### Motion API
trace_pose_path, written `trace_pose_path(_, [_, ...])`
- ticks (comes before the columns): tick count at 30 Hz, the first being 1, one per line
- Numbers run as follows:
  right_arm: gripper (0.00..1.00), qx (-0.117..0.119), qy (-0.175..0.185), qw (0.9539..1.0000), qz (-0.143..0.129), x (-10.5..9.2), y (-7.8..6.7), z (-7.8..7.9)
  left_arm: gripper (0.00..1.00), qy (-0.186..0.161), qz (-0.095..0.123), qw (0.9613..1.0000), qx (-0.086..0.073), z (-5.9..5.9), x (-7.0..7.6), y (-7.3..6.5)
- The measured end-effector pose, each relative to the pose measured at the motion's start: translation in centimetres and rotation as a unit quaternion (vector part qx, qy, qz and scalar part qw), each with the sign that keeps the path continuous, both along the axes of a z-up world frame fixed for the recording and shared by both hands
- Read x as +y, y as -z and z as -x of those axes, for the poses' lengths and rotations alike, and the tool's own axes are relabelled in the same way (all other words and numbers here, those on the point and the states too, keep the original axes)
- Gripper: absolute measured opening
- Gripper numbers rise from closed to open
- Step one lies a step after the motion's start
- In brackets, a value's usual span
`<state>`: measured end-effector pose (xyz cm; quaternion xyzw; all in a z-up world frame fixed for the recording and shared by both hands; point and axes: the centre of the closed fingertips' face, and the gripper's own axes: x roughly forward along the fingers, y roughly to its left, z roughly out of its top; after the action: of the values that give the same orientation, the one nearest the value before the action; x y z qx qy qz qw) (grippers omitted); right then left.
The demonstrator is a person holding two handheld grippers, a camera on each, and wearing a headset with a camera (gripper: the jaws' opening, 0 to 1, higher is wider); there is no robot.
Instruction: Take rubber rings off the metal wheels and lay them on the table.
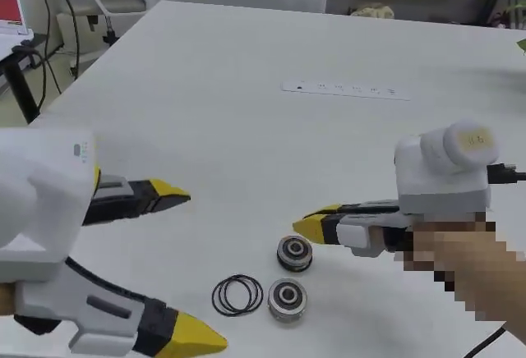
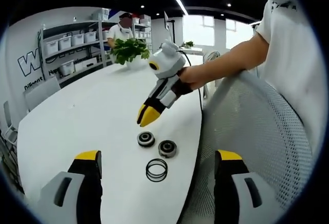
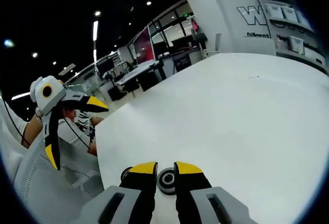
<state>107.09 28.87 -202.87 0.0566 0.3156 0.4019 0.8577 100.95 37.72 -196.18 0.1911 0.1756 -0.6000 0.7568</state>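
Head view: we record the left gripper [image 1: 187, 268] with its jaws spread wide and empty, over the near edge of the white table [image 1: 246, 128]. The right gripper [image 1: 311, 227] has its jaws drawn almost together, gripping nothing, with its tips just beside the far wheel [image 1: 294, 253]. The near wheel [image 1: 288, 296] lies close by, and the loose rubber rings [image 1: 238, 294] lie flat just beside it.

Left gripper view: the rubber rings lie ahead between the wide-set jaws, with both wheels beyond them.

Right gripper view: we note a narrow gap between the jaws, with one wheel visible through it. We cannot tell whether either wheel still carries a ring.
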Motion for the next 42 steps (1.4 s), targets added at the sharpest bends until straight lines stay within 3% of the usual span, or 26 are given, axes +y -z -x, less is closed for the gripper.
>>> trace_pose_path(8, [0.10, 0.001, 0.011, 0.9999, 0.000, -0.8, 0.0, -0.3, 0.87, 0.018, -0.014, 0.9991, -0.035, -2.7, -1.3, -2.1])
trace_pose_path(16, [0.10, 0.002, 0.018, 0.9997, 0.013, -1.7, 0.4, -0.3, 0.80, 0.066, -0.022, 0.9948, -0.075, -4.8, -4.9, -4.2])
trace_pose_path(20, [0.11, 0.004, 0.021, 0.9996, 0.018, -2.2, 0.6, -0.3, 0.79, 0.083, 0.001, 0.9930, -0.085, -5.6, -6.9, -5.3])
trace_pose_path(25, [0.11, 0.008, 0.020, 0.9995, 0.024, -2.4, 1.0, -0.2, 0.70, 0.094, 0.027, 0.9913, -0.089, -6.3, -8.6, -5.6])
trace_pose_path(30, [0.12, 0.014, 0.016, 0.9992, 0.033, -2.6, 1.5, -0.1, 0.67, 0.088, 0.040, 0.9919, -0.083, -7.3, -10.0, -4.0])
trace_pose_path(33, [0.12, 0.015, 0.015, 0.9990, 0.039, -2.7, 1.7, -0.1, 0.62, 0.089, 0.030, 0.9923, -0.081, -7.5, -10.2, -1.7])
trace_pose_path(39, [0.12, 0.020, 0.012, 0.9986, 0.047, -2.8, 2.2, 0.1, 0.50, 0.080, 0.021, 0.9954, -0.047, -6.8, -9.8, 3.1])
trace_pose_path(42, [0.12, 0.021, 0.002, 0.9982, 0.056, -2.5, 2.7, 0.5, 0.43, 0.083, 0.023, 0.9956, -0.036, -6.3, -9.7, 4.3])
